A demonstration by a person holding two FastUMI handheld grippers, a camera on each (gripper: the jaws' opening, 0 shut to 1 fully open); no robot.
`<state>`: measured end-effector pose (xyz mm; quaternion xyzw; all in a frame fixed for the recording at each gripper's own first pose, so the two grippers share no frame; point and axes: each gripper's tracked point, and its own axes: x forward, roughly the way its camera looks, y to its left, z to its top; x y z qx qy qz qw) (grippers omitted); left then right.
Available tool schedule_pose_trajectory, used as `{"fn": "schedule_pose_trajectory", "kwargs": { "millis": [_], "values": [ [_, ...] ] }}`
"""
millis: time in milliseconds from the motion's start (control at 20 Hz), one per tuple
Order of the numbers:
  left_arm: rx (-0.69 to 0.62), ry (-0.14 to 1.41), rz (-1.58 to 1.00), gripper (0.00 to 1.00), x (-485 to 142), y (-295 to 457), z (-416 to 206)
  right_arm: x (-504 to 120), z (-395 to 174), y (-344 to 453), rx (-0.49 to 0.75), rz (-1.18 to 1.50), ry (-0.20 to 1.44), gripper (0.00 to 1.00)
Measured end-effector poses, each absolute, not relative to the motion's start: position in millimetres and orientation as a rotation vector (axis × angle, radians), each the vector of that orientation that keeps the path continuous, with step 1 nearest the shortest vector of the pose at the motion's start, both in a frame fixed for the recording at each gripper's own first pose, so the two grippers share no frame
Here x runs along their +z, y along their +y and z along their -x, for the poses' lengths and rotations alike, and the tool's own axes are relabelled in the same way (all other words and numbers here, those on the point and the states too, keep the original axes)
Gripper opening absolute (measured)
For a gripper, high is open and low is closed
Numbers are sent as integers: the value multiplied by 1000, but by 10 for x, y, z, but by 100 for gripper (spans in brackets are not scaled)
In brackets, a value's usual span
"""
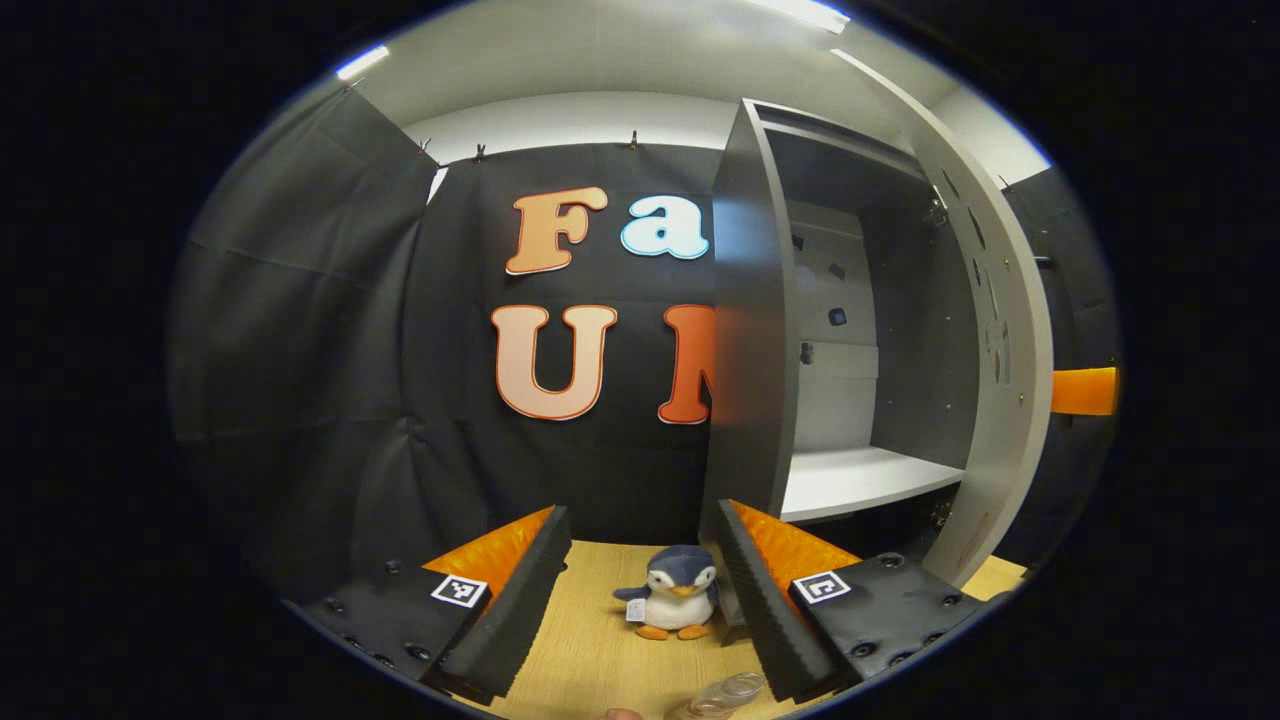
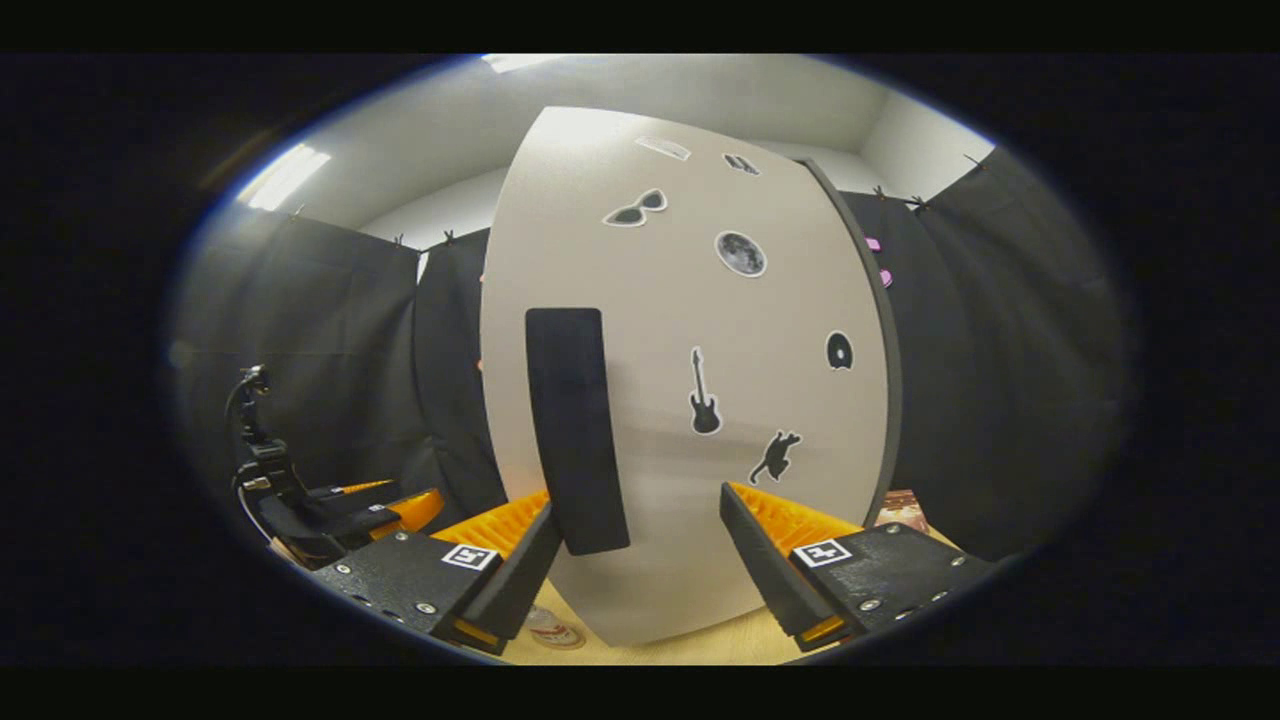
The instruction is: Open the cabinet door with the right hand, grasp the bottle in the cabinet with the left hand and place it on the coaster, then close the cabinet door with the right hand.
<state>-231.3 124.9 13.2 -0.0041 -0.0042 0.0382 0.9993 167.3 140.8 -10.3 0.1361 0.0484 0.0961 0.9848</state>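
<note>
Booth: black cloth walls under a white ceiling, with a pale wooden desk [image 1: 590, 640] below.
Cabinet [image 1: 1000, 330]: grey, standing on the desk to the right in the left gripper view; its white shelf [image 1: 860, 478] and the compartment above it look bare, with no bottle inside.
Door [image 2: 690, 400]: open, judging by the left gripper view, where its edge stands out toward the camera; in the right gripper view its stickered outer face sits square ahead.
Handle [image 2: 577, 430]: a dark upright bar, long axis vertical, just ahead of the right gripper [image 2: 636, 545], nearer its left finger than its right.
Right fingers: spread apart, gripping nothing.
Left gripper [image 1: 640, 590]: fingers released and empty, aimed at the desk.
Bottle [image 1: 722, 694]: seemingly the clear object at the bottom edge of the left gripper view, below the fingers and already out of the cabinet; the coaster beneath it cannot be made out.
Penguin toy [image 1: 676, 592]: upright on the desk between the left fingers, farther off.
Step in hand: likely closing the door, so the right hand is the nearer one.
</note>
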Motion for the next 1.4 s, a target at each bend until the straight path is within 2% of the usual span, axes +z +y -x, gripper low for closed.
{"fn": "schedule_pose_trajectory", "kwargs": {
  "millis": [650,750,800,1000,1400],
  "values": [
    [54,-4,9,95,141,1641,1984,-195,-2144,1674,148,-277,73,92],
    [37,-1,-1,95,139,1652,1898,-192,-2216,1702,139,-272,71,89],
    [30,3,-3,96,134,1656,1874,-192,-2256,1719,140,-277,73,92],
    [6,17,4,95,87,1662,1753,-224,-2265,1715,119,-323,89,93],
    [-11,40,14,95,1,1746,1581,-359,-2473,1695,30,-211,81,94]
  ]
}}
